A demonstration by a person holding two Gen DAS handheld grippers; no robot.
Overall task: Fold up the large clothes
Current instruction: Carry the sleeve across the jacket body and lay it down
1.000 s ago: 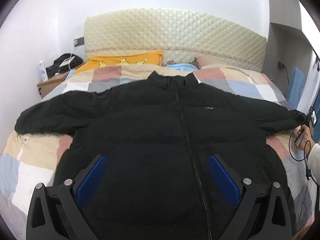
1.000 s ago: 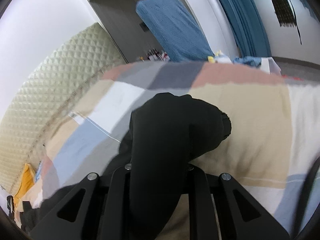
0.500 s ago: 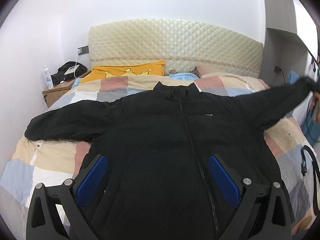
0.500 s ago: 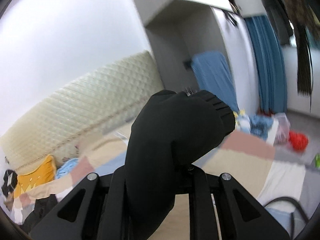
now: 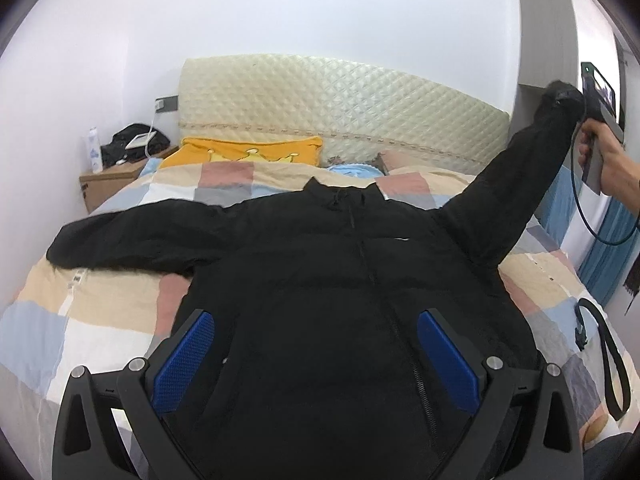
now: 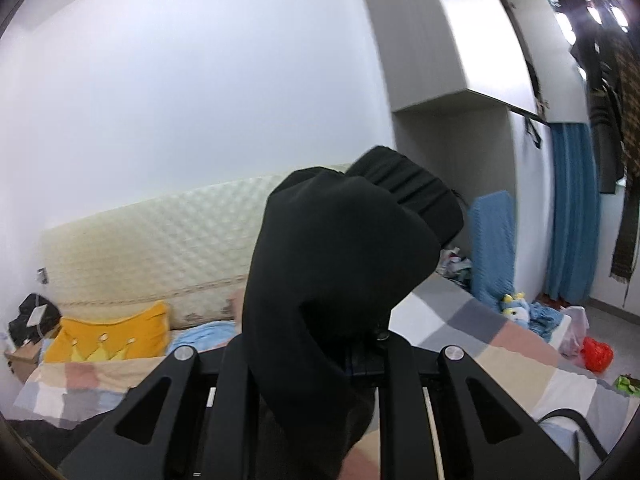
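Right gripper [image 6: 320, 356] is clamped on the cuff [image 6: 404, 200] of the soft, bulky jacket [image 5: 340, 300]; left gripper [image 5: 316, 356] is held spread above the hem near the bed's [image 5: 100, 320] foot edge.

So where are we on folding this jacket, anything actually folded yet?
Done: the black jacket lies spread face up and zipped on the bed. In hand: the right gripper is shut on the right sleeve, held up off the quilt. The left gripper hovers open above the hem. Left: no fold is laid; the left sleeve lies flat, outstretched.
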